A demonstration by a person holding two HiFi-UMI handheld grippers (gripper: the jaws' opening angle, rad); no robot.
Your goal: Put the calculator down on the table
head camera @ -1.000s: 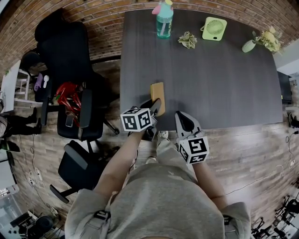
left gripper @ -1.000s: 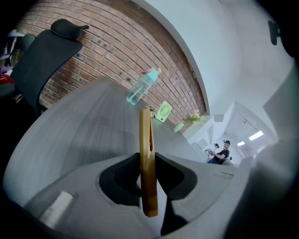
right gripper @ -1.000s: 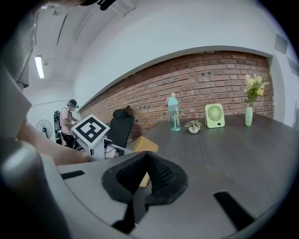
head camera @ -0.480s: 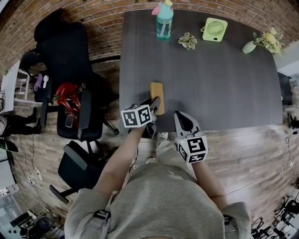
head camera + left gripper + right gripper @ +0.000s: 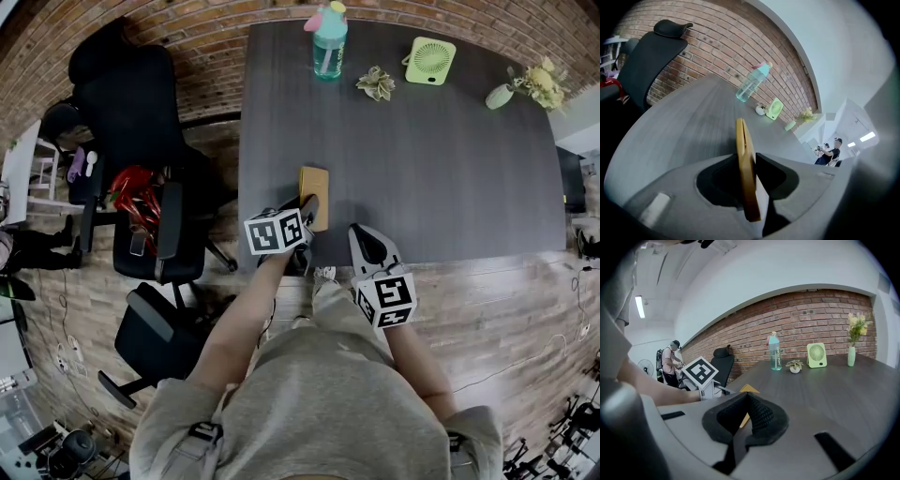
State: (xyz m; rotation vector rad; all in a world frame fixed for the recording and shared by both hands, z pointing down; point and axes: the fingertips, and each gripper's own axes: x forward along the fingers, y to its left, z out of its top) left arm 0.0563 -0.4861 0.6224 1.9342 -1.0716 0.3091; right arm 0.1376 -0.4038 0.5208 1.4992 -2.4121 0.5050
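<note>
My left claw (image 5: 749, 161) pinches one calculator (image 5: 743, 140), edge-on in its own view; the head view shows its yellow face. My right claw (image 5: 746, 416) is pressed together.

In the head view the left gripper (image 5: 306, 210) covers the 6 o'clock end of the flat mustard-yellow calculator (image 5: 314, 187). The left gripper view shows it edge-on, key face unseen. In the right gripper view the black jaws of the right gripper (image 5: 747, 401) hide all but one yellow corner. Print on the teal plastic bottle (image 5: 329, 45) is too small to read.
</note>
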